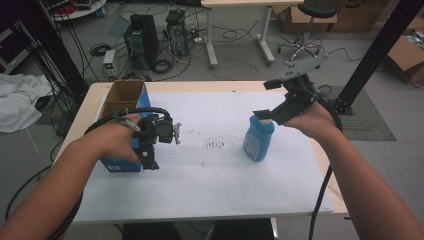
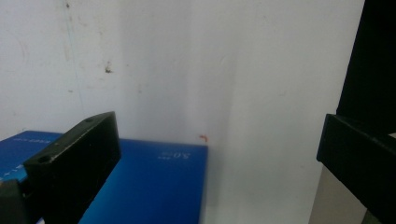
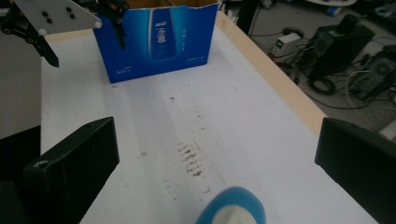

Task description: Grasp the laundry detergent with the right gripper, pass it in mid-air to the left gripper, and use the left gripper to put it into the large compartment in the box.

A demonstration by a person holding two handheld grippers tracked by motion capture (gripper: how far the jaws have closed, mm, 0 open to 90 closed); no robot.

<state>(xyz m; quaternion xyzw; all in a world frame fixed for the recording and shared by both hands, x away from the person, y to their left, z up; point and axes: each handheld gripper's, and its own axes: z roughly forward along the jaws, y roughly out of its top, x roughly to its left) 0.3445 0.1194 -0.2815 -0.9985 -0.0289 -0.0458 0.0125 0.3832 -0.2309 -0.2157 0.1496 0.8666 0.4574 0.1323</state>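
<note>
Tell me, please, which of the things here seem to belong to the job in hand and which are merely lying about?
Likely in the job:
- blue bottle, under the open right tool
- blue box, beside the open left tool

Lying about:
- computer towers on the floor
- stool
- white cloth

high view overhead, tool views close

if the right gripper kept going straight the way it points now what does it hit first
Probably the blue bottle: its top sits between the open jaws of the right gripper, just ahead. Past it lie the white tabletop and, farther off, the blue box.
</note>
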